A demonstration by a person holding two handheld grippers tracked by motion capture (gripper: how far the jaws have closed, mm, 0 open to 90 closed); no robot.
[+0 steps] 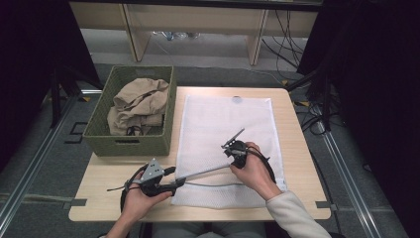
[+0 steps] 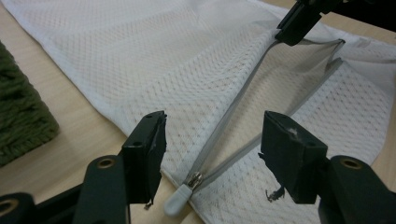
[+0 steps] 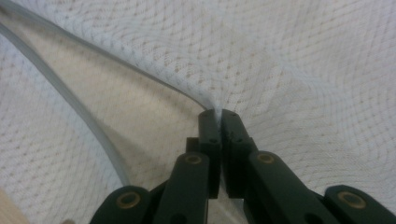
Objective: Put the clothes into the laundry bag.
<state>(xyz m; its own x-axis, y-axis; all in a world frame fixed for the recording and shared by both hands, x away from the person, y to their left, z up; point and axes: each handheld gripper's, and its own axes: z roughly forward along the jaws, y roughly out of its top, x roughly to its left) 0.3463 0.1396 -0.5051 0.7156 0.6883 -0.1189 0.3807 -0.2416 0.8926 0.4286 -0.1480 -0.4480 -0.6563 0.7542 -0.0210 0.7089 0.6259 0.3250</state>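
Note:
A white mesh laundry bag (image 1: 228, 124) lies flat on the wooden table (image 1: 104, 173), its grey zipper (image 2: 233, 116) undone along the near edge. My left gripper (image 2: 215, 120) is open at the bag's near left corner. Its jaws stand either side of the zipper's end, and the white zipper pull (image 2: 180, 198) lies just below them. My right gripper (image 3: 218, 114) is shut on the upper mesh edge of the opening (image 3: 205, 100) and holds it raised off the lower layer. In the high view the right gripper (image 1: 233, 161) is over the bag's near middle and the left gripper (image 1: 181, 179) is at the bag's corner.
A green woven basket (image 1: 129, 141) stands at the table's far left with beige clothing (image 1: 138, 104) piled inside. Bare tabletop (image 1: 297, 163) runs along the bag's right side. A black cable loops under each hand.

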